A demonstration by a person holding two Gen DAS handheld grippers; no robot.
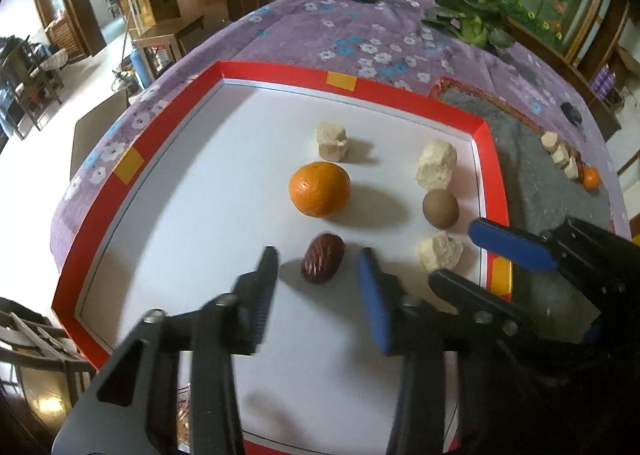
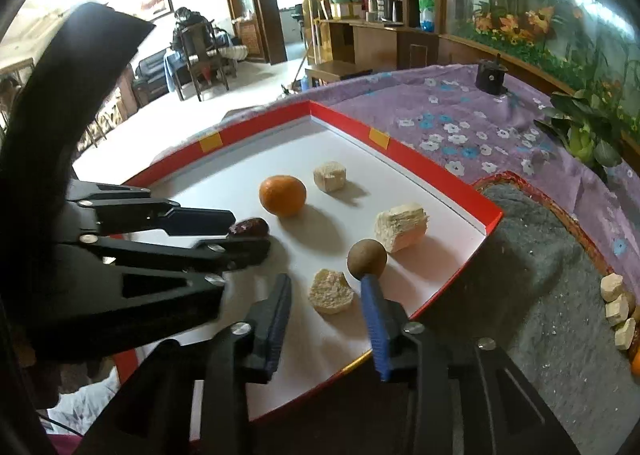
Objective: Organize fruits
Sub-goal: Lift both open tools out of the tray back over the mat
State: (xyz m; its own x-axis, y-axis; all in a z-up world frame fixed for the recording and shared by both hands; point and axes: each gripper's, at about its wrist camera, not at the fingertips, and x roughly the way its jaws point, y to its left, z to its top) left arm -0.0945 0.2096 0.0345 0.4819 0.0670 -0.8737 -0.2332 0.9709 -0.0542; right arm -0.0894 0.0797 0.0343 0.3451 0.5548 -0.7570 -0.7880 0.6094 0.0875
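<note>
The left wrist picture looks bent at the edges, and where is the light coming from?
Left wrist view: fisheye curves the red-rimmed white tray; the round orange fruit casts its shadow rightward, so light comes from the left. Right wrist view: bright window glare top left, dark vignetted corners.
</note>
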